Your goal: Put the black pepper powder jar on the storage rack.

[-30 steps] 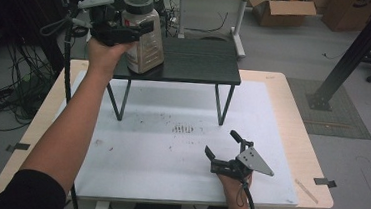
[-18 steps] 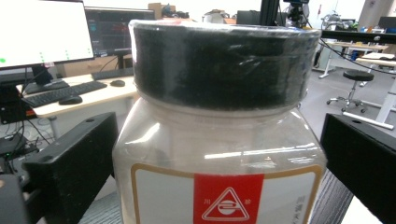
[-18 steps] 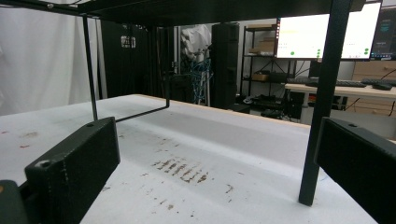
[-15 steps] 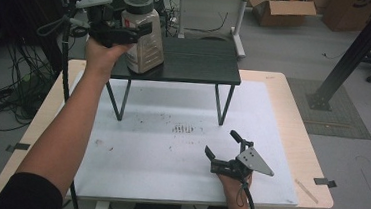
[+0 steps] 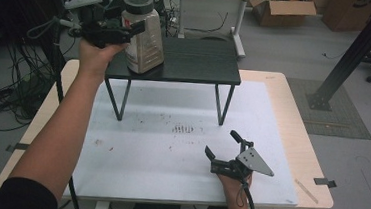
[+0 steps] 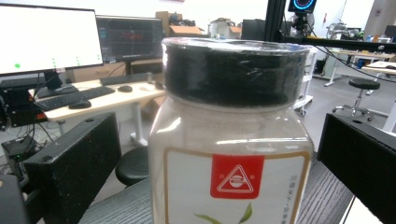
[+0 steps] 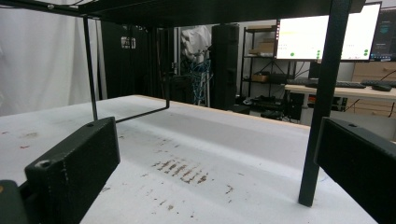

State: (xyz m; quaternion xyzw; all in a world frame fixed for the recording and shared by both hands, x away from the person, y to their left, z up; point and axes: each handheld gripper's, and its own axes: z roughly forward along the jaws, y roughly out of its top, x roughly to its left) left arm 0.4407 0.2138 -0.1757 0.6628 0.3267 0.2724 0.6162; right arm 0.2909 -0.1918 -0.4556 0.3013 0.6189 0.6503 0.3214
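The jar [image 5: 142, 36] stood upright on the left end of the black shelf [image 5: 196, 65], near its front edge, its dark lid [image 6: 233, 70] on and its red-marked label [image 6: 237, 176] facing my left gripper [image 5: 125, 22]. I held that gripper level at the jar's upper half, one jaw to either side of it. In the left gripper view I saw a gap between each jaw and the jar wall, so the pads were not pressing on it; the jaws had just been opening and stood wide, with the jar between them but not gripped. My left hand [image 5: 94, 57] was raised at the shelf's left corner. The shelf stood on thin black legs [image 5: 222, 105] on the white mat [image 5: 170, 148] that covered the wooden table [image 5: 309, 159]. My right gripper [image 5: 220, 146] rested low on the mat near the table's front edge, well apart from the jar, with its jaws spread and nothing between them. In the right gripper view I noted reddish-brown marks [image 7: 180, 170] on the mat ahead of it and one shelf leg to its right.
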